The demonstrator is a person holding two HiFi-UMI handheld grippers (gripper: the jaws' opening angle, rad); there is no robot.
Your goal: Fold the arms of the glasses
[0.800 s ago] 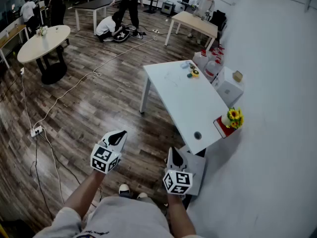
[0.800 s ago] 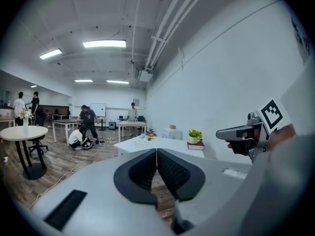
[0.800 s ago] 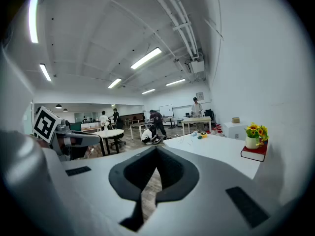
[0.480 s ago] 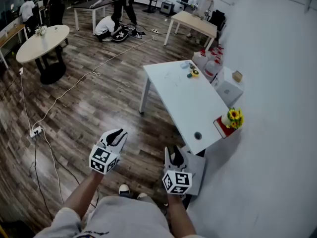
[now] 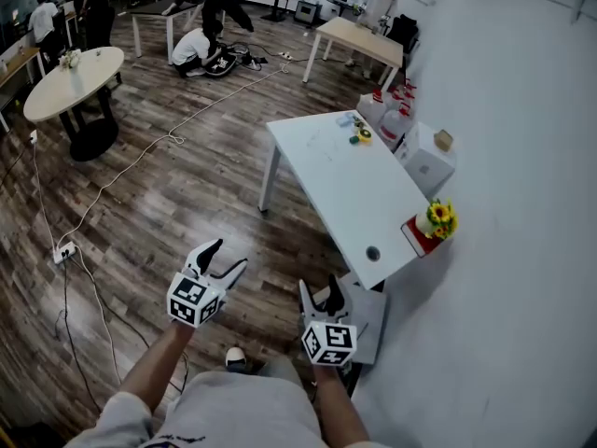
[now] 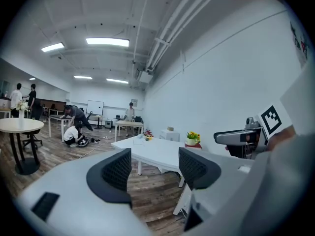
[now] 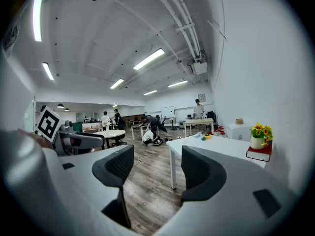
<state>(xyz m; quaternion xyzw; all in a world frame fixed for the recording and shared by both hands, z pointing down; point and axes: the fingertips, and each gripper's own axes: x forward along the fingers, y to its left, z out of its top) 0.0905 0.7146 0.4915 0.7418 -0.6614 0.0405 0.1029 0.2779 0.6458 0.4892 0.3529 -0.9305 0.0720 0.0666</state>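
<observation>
Wooden floor [image 5: 168,185] fills most of the head view, with a white desk [image 5: 359,199] along the wall [image 5: 522,157] on the right. Both my arms reach out over the floor, short of the desk. My left hand-held gripper [image 5: 229,255] has its jaws spread with nothing between them. My right hand-held gripper [image 5: 316,287] is spread and empty too, near the desk's closest corner. A few small things [image 5: 356,130] lie at the desk's far end, well apart from both grippers. They are too small for me to tell which is the glasses. Yellow flowers [image 5: 439,219] stand at the desk's right edge, on or just beside a red book [image 5: 418,239]; I cannot tell which. People [image 5: 201,45] are at the far end of the room.

From the left gripper view, the two dark pads stand wide apart, framing only floor and the desk ahead. The right hand-held gripper shows at the right edge.

From the right gripper view, the pads are likewise apart, with bare floor between them. The desk, flowers and book lie off to the right, and the left hand-held gripper is at the left.
</observation>
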